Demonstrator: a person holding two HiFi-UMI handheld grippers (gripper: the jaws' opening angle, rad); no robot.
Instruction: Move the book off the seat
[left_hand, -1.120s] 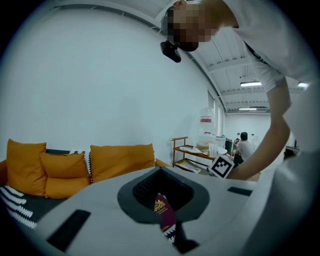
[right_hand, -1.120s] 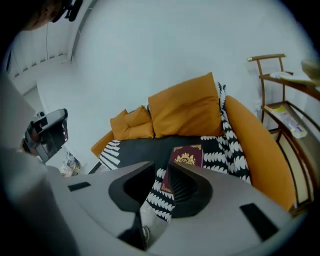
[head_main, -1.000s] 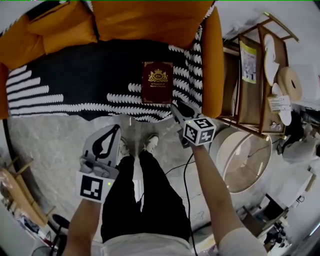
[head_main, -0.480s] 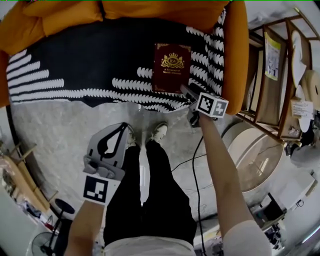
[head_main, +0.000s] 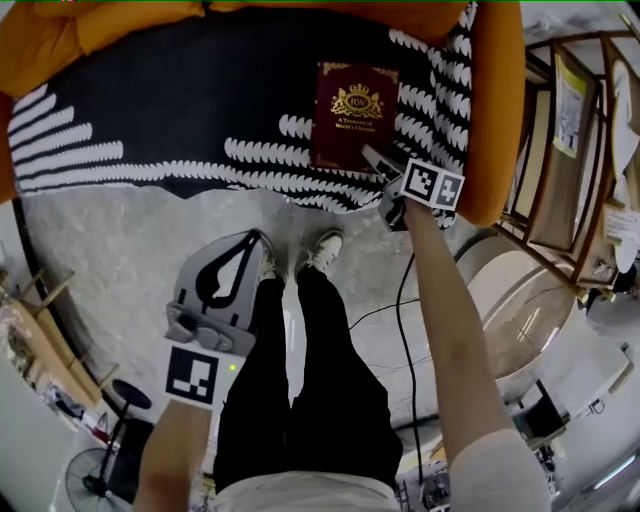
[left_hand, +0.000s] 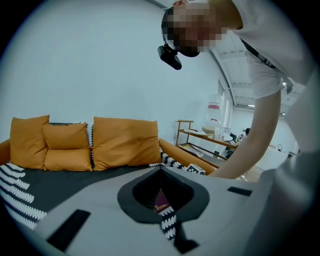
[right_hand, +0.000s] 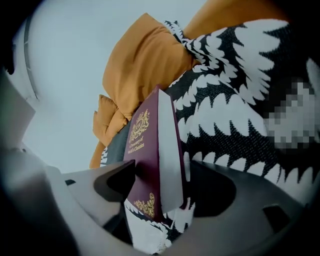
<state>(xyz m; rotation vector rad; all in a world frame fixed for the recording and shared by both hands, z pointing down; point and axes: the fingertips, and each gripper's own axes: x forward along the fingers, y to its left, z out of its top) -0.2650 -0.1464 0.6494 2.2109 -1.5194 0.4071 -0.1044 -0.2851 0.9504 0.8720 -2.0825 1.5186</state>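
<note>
While the right gripper (head_main: 373, 160) reaches over the seat's near edge, its jaws, which have just been opening, stand wide around the near right corner of the dark red book (head_main: 354, 118) without clamping it. The book lies flat on the black-and-white throw (head_main: 170, 110) covering the orange sofa (head_main: 497, 130), close to its right arm. Orange cushions (left_hand: 125, 142) line the far back. A wooden shelf (head_main: 575, 150) stands right of the sofa. Over the grey marble floor (head_main: 100, 260) the left gripper (head_main: 258, 242) hangs with its jaws together and empty.
</note>
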